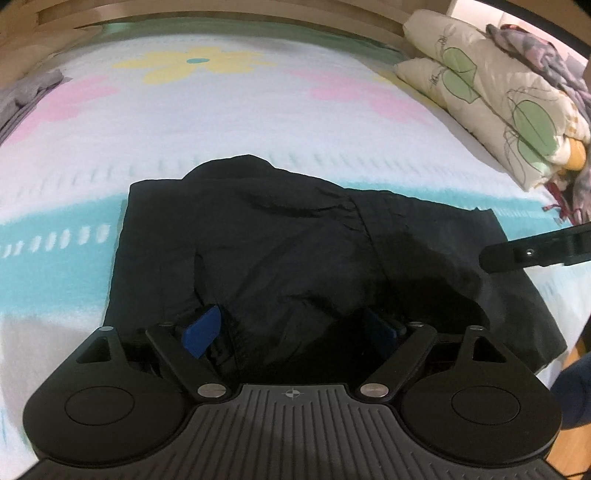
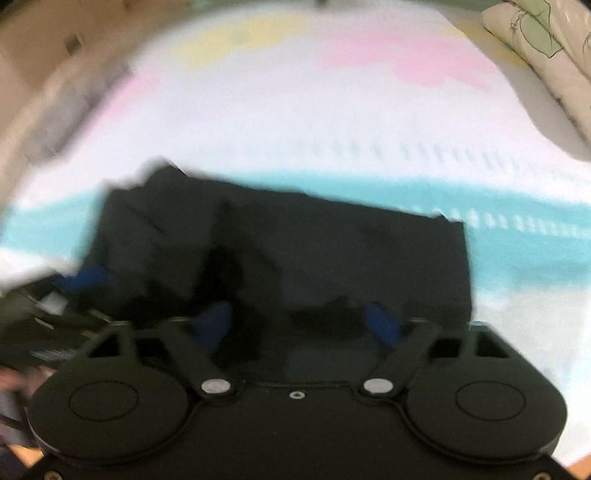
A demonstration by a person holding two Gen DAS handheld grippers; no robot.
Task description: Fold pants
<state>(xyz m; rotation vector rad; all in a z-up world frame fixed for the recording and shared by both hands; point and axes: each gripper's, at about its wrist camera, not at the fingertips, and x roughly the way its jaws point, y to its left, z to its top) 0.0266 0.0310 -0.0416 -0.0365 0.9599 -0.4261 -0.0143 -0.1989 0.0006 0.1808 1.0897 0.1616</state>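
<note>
Black pants (image 1: 280, 236) lie folded into a rough rectangle on a flowered bedspread (image 1: 221, 122), near the bed's front edge. My left gripper (image 1: 291, 326) is low over their near edge, its blue pads (image 1: 201, 332) wide apart and the dark cloth lying between them. One black finger (image 1: 524, 253) of the right gripper juts in over the pants' right edge. The right wrist view is blurred. It shows my right gripper (image 2: 297, 319) above the pants (image 2: 332, 251) with its pads (image 2: 380, 325) apart, not pressing on cloth. The left gripper's blue pad (image 2: 86, 278) shows at the left.
Two leaf-print pillows (image 1: 491, 96) are stacked at the bed's right, with crumpled patterned cloth (image 1: 546, 55) behind them. A grey garment (image 1: 26, 96) lies at the far left. A wooden frame (image 1: 221, 14) runs along the far side. Wooden floor (image 1: 576, 350) shows at the lower right.
</note>
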